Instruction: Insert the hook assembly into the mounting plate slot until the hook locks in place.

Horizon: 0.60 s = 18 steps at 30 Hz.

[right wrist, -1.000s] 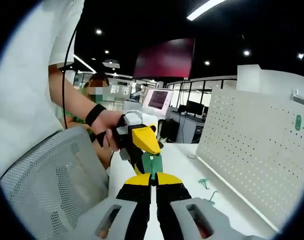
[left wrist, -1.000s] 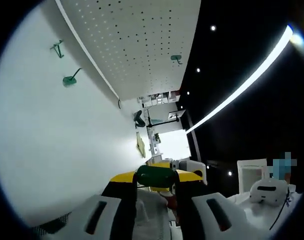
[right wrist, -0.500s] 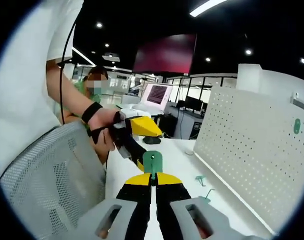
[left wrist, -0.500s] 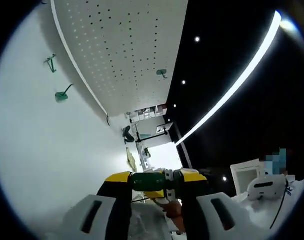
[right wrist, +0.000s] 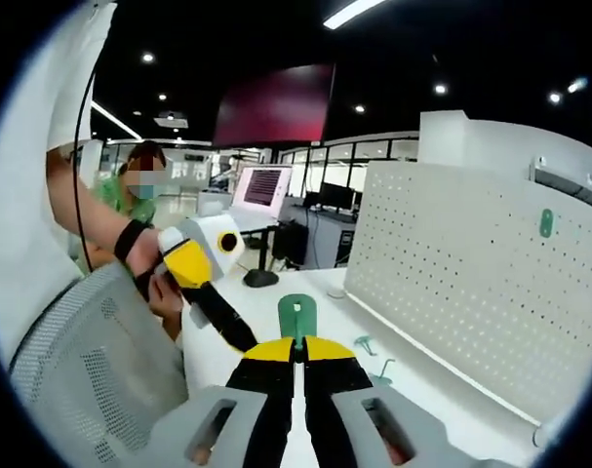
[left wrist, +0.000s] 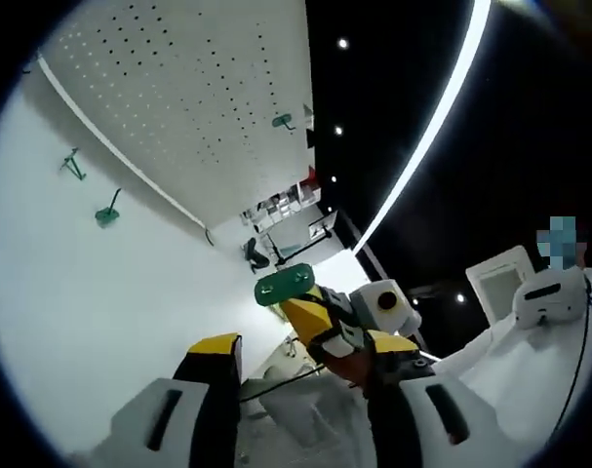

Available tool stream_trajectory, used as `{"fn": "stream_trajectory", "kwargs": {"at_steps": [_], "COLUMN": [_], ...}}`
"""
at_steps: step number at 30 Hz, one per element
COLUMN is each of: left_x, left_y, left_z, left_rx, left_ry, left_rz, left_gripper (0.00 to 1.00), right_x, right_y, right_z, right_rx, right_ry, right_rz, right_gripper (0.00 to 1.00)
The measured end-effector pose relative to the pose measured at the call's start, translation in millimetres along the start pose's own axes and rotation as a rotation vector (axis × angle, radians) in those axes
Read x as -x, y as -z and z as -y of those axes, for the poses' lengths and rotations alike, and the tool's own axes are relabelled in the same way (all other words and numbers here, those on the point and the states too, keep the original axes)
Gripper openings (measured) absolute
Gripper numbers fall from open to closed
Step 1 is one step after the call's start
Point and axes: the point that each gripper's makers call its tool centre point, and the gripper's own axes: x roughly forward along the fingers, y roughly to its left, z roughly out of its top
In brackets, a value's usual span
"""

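A small green plate piece [right wrist: 297, 316] with a slot stands upright between the jaws of my right gripper [right wrist: 297, 343], which is shut on it. In the left gripper view the same green plate piece [left wrist: 290, 284] shows at the tip of the right gripper [left wrist: 297, 304], which reaches in between my own jaws. My left gripper [left wrist: 304, 343] is open with wide-spread jaws and does not touch the piece. A hand holds the left gripper [right wrist: 192, 269] off to the left. Another green plate [right wrist: 546, 222] hangs on the white pegboard [right wrist: 452, 283]. Two green hooks [right wrist: 366, 343] lie on the table.
The white table [left wrist: 71, 302] runs along the pegboard [left wrist: 198, 88], with a green hook [left wrist: 107, 214] and a second one [left wrist: 73, 164] lying on it. A grey mesh chair back [right wrist: 91, 380] stands close at the left. A monitor [right wrist: 261, 185] sits at the table's far end.
My left gripper has opened and let go of the green plate piece, and the two grippers have drawn apart. The right gripper keeps the piece.
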Motion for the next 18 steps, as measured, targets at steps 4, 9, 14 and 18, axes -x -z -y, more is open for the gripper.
{"fn": "stream_trajectory", "kwargs": {"at_steps": [4, 9, 14, 18], "left_x": [1, 0, -1, 1], "left_y": [-0.4, 5.4, 9.7, 14.9], "left_z": [3.0, 11.5, 18.6, 22.2], "left_rx": [-0.059, -0.138, -0.207, -0.238], "left_ry": [-0.019, -0.019, -0.037, -0.043], "left_rz": [-0.004, -0.038, -0.051, -0.062], "left_gripper": [0.53, 0.56, 0.56, 0.56], "right_x": [0, -2, -6, -5], "right_y": [-1.9, -7.7, -12.8, -18.5], "right_z": [3, 8, 16, 26], "right_rx": [-0.036, -0.063, -0.117, -0.14], "right_ry": [0.035, 0.087, 0.146, 0.199], "right_rz": [-0.003, 0.02, 0.016, 0.02], "right_gripper": [0.01, 0.01, 0.01, 0.01]}}
